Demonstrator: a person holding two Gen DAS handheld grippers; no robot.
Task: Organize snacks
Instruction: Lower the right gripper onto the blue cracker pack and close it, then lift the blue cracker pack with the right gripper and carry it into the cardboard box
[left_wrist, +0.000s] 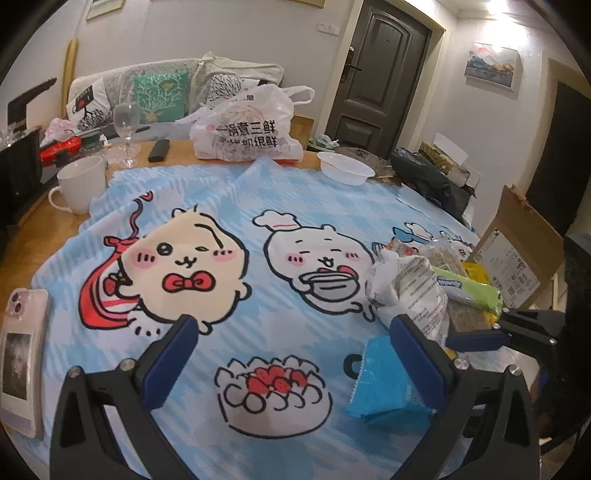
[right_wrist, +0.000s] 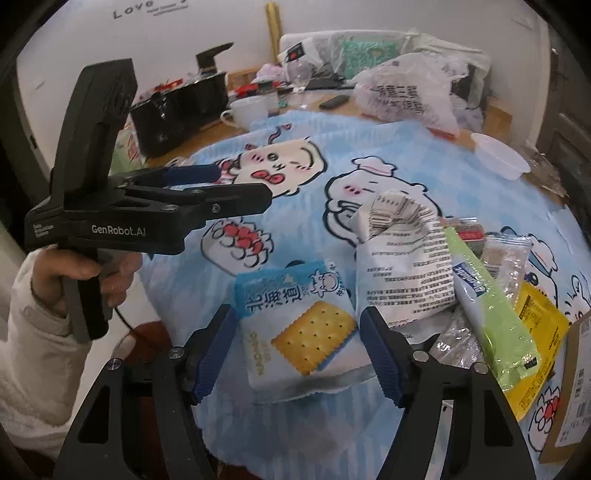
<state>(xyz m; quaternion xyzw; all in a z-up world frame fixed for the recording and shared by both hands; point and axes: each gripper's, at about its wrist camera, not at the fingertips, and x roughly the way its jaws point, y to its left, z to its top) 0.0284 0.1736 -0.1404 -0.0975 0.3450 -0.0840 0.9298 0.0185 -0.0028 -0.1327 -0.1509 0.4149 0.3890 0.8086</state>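
Observation:
A blue cracker packet (right_wrist: 299, 325) lies on the cartoon tablecloth (right_wrist: 295, 147) between the open fingers of my right gripper (right_wrist: 295, 328); whether the pads touch it I cannot tell. It shows in the left wrist view (left_wrist: 384, 376) beside my left gripper's right finger. Behind it is a pile of snacks: a crumpled white bag (right_wrist: 402, 258), a green packet (right_wrist: 491, 310) and a yellow packet (right_wrist: 535, 332). My left gripper (left_wrist: 295, 339) is open and empty above the cloth. It shows in the right wrist view (right_wrist: 243, 184) at left.
A cardboard box (left_wrist: 517, 251) stands at the table's right edge. A phone (left_wrist: 22, 354) lies at left. A white mug (left_wrist: 79, 184), wine glass (left_wrist: 127, 125), remote (left_wrist: 159, 149), printed plastic bag (left_wrist: 251, 129) and plastic bowl (left_wrist: 345, 168) sit at the back.

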